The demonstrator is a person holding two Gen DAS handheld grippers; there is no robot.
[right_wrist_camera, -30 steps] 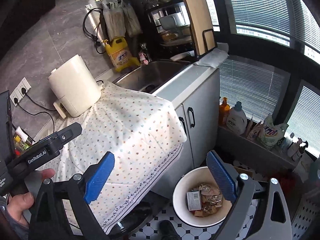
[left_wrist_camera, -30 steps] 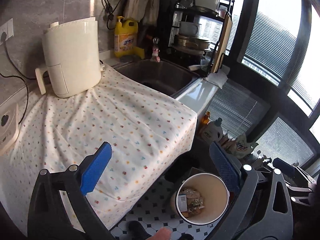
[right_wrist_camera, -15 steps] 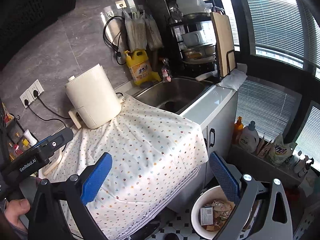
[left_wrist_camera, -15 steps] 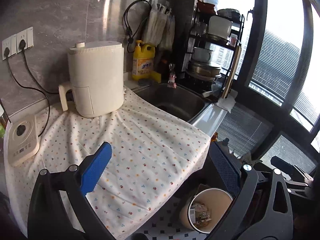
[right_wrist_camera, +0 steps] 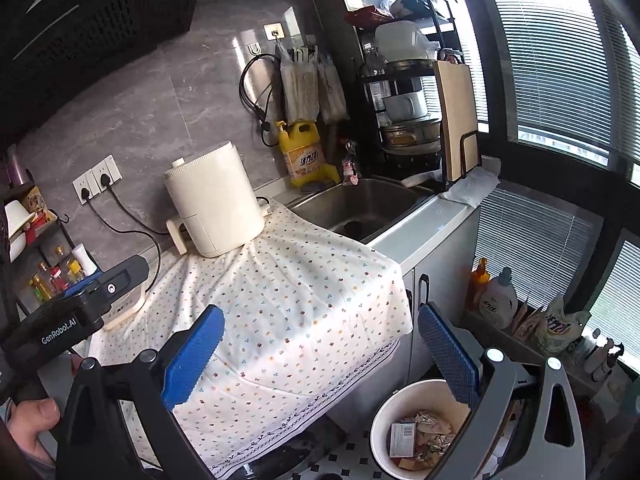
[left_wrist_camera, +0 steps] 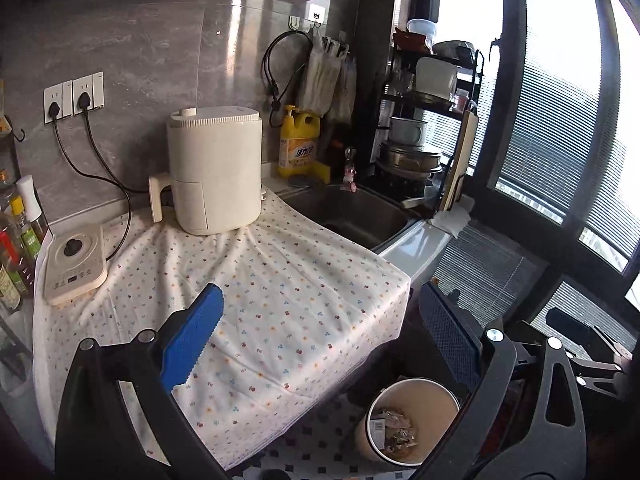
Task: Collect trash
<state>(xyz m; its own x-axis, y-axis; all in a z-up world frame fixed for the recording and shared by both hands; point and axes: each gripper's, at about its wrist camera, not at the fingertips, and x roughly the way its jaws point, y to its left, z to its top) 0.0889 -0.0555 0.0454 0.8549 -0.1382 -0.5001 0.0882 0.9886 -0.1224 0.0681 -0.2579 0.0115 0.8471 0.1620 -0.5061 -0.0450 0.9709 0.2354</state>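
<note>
A white round bin [left_wrist_camera: 372,416] [right_wrist_camera: 380,420] stands on the tiled floor below the counter's front edge, with crumpled wrappers and a small carton [left_wrist_camera: 394,430] [right_wrist_camera: 420,438] inside. My left gripper [left_wrist_camera: 320,332] is open and holds nothing; it hovers above the dotted cloth [left_wrist_camera: 260,300] near the counter edge. My right gripper [right_wrist_camera: 320,340] is also open and holds nothing, with its right finger over the bin. The left gripper's body [right_wrist_camera: 76,316] shows at the left of the right wrist view, held by a hand [right_wrist_camera: 32,424]. No loose trash shows on the cloth.
A cream air fryer [left_wrist_camera: 214,168] stands at the back of the cloth [right_wrist_camera: 288,300], beside a small white cooker [left_wrist_camera: 74,262]. A steel sink [left_wrist_camera: 352,216], yellow detergent jug [left_wrist_camera: 300,144] and dish rack [left_wrist_camera: 424,136] lie to the right. Bottles [right_wrist_camera: 496,300] line the window ledge.
Both grippers have risen and tilted up, so the counter and wall fill more of each view and the bin has slid toward the bottom edge. Both stay open.
</note>
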